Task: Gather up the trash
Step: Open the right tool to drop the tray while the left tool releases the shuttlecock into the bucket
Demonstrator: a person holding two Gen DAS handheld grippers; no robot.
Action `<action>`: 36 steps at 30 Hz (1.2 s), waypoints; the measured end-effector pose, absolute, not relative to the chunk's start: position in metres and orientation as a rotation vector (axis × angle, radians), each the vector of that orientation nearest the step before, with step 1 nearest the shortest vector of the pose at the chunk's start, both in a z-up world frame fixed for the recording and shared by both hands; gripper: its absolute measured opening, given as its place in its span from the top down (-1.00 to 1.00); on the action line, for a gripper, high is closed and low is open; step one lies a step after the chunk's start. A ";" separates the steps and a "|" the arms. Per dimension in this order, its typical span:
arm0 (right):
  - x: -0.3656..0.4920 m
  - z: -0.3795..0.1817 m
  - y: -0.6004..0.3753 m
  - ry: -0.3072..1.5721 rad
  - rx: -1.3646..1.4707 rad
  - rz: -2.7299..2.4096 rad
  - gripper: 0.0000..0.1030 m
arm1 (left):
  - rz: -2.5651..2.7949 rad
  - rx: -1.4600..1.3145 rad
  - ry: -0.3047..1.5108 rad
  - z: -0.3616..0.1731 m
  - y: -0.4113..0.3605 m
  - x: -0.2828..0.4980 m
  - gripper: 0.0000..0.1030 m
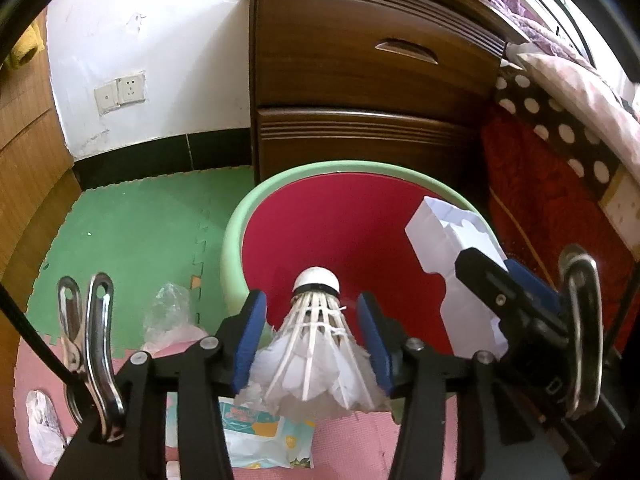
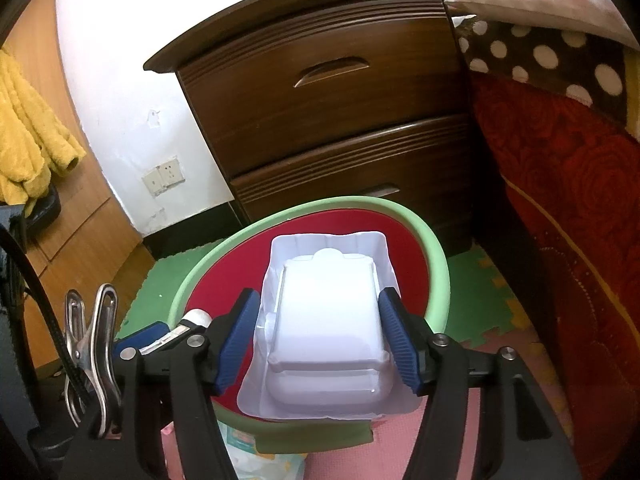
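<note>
My left gripper [image 1: 314,336] is shut on a white feather shuttlecock [image 1: 316,344], cork end forward, held over the near rim of a green bin [image 1: 240,224] with a red liner. My right gripper [image 2: 320,332] is shut on a white moulded plastic tray [image 2: 328,320], held above the same bin [image 2: 432,248]. In the left wrist view the tray [image 1: 452,248] and the right gripper's black and blue body [image 1: 516,296] show at the right. In the right wrist view the shuttlecock's cork [image 2: 199,317] and the left gripper's finger show at the left.
A brown two-drawer nightstand [image 1: 360,80] stands right behind the bin. A bed with a red cover [image 2: 580,200] is to the right. On the green and pink foam floor mats lie clear plastic wrap [image 1: 168,312], a crumpled bag [image 1: 44,428] and a printed packet [image 1: 264,436].
</note>
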State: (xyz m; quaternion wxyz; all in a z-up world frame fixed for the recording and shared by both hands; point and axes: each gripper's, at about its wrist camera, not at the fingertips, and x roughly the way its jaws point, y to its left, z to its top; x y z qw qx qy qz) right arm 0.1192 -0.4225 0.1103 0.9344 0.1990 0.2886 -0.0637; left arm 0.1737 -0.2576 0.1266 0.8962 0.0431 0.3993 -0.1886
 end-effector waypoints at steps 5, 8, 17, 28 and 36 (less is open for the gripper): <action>0.117 0.111 -0.424 0.572 0.419 -0.103 -0.27 | -0.393 0.068 0.836 0.127 -0.253 0.176 -0.03; 0.117 0.114 -0.419 0.561 0.406 -0.081 -0.31 | -0.386 0.063 0.837 0.128 -0.250 0.176 -0.04; 0.106 0.119 -0.427 0.504 0.435 -0.114 -0.32 | -0.392 0.047 0.819 0.135 -0.248 0.175 -0.04; 0.098 0.118 -0.425 0.501 0.428 -0.126 -0.32 | -0.368 0.023 0.799 0.146 -0.232 0.172 -0.04; 0.097 0.119 -0.416 0.509 0.399 -0.118 -0.32 | -0.358 0.018 0.803 0.150 -0.232 0.175 -0.04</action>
